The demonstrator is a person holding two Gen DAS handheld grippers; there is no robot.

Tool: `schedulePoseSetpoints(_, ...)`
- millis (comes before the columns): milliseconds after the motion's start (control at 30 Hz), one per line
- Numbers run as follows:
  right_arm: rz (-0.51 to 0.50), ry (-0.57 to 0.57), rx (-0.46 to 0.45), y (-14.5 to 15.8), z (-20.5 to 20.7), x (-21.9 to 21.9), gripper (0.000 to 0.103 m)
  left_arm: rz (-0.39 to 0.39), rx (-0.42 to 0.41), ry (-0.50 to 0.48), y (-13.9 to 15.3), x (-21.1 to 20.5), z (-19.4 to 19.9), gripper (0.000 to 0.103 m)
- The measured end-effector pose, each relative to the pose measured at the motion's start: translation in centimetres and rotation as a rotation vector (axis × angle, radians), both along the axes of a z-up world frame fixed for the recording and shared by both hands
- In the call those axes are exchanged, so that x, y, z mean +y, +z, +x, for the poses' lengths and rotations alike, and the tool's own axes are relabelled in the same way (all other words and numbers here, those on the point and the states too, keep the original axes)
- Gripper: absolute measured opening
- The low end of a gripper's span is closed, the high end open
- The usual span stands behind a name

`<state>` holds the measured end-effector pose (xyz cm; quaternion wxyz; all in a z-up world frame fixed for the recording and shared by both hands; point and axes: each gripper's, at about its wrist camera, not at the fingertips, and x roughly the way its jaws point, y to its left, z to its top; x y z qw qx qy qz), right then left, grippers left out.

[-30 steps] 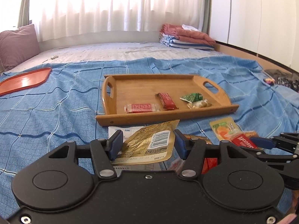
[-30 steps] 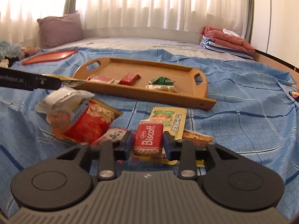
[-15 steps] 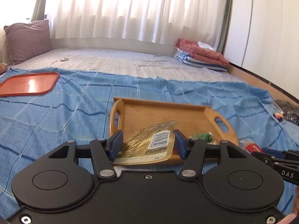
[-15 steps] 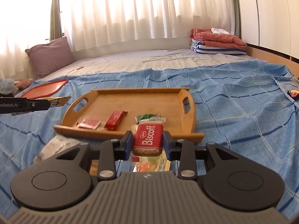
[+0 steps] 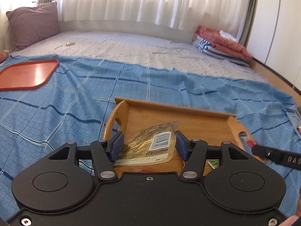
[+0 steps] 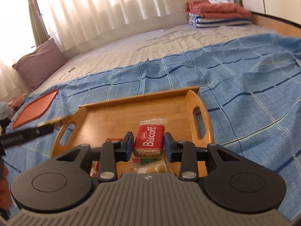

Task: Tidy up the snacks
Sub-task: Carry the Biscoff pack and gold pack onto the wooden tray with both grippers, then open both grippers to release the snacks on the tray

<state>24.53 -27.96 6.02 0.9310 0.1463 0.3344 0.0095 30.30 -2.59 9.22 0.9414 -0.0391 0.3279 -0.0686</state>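
Underneath: blue checked bedspread [image 5: 56, 113] on bed, white curtains [image 5: 150, 0] behind.

Bright backlight through curtains [image 5: 150, 0], window glare, fisheye-bent edges, slight blur.

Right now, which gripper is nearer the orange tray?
Left. The left gripper, holding a gold pouch, is over the wooden tray's end that faces the orange tray. The right gripper, holding a Biscoff pack, is over the opposite end.
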Motion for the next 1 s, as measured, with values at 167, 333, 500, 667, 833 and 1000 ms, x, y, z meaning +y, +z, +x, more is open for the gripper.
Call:
schedulePoseSetpoints(167,-0.053,0.006,0.046,-1.4,3.4,0.8,0.04,0.024,0.056,0.034,-3.3,-1.0,2.4,0.056)
schedulePoseSetpoints(333,-0.08,0.019,0.074,-2.9,5.1,1.4,0.04,0.054,0.072,0.041,-5.3,-1.7,3.7,0.056)
schedulePoseSetpoints(500,-0.113,0.036,0.104,-4.3,6.2,2.1,0.04,0.09,0.069,0.024,-6.0,-2.3,4.3,0.056)
schedulePoseSetpoints(667,-0.111,0.042,0.116,-5.2,6.9,2.4,0.04,0.098,0.077,0.02,-6.7,-2.5,4.7,0.056)
schedulePoseSetpoints(833,-0.119,0.047,0.117,-5.7,7.1,2.7,0.04,0.1,0.09,0.022,-7.5,-2.5,4.8,0.056)
schedulePoseSetpoints(1000,-0.12,0.047,0.119,-6.2,7.2,2.8,0.039,0.118,0.093,0.019,-8.3,-2.8,4.8,0.056)
